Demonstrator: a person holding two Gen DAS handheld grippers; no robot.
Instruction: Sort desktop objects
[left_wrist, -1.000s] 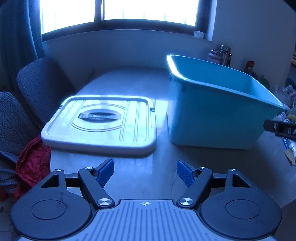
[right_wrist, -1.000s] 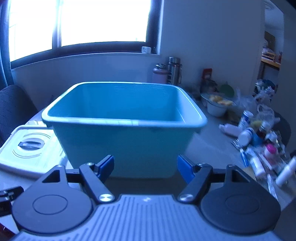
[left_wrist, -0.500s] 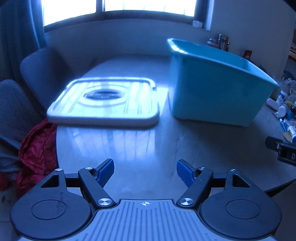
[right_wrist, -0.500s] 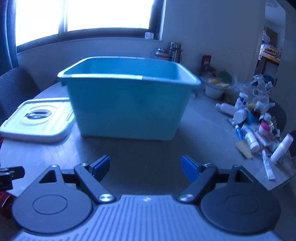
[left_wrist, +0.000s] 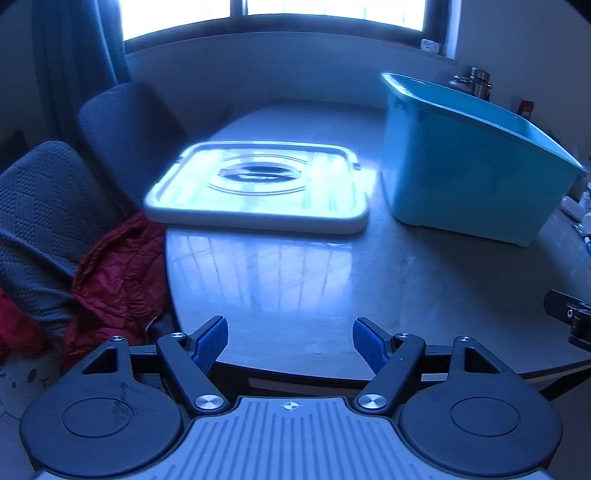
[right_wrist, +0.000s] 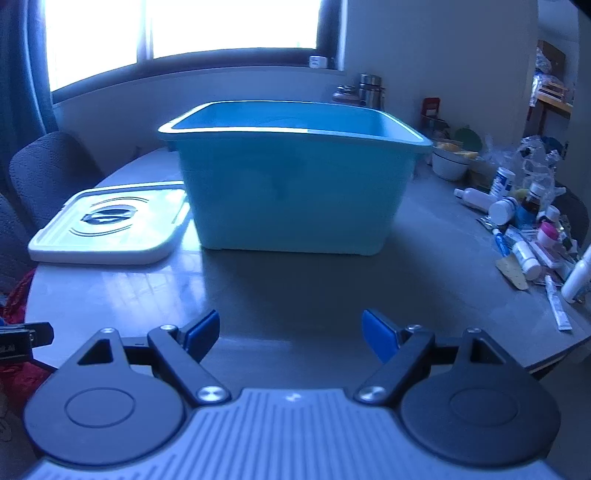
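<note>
A teal plastic bin (right_wrist: 295, 192) stands open on the round grey table (right_wrist: 295, 295); it also shows in the left wrist view (left_wrist: 472, 166). Its white lid (left_wrist: 258, 188) lies flat to the left of it, also seen in the right wrist view (right_wrist: 107, 229). A pile of small bottles, tubes and jars (right_wrist: 528, 229) lies at the table's right side. My left gripper (left_wrist: 290, 345) is open and empty over the table's near edge. My right gripper (right_wrist: 291, 334) is open and empty, well short of the bin.
Grey chairs (left_wrist: 122, 125) stand at the table's left, with a red garment (left_wrist: 114, 273) draped beside them. Flasks (right_wrist: 369, 90) and a bowl (right_wrist: 450, 164) stand behind the bin. The right gripper's body (left_wrist: 570, 317) shows at the left wrist view's right edge.
Both grippers have pulled back from the bin and lid toward the table's near edge. Their jaws stay open and empty.
</note>
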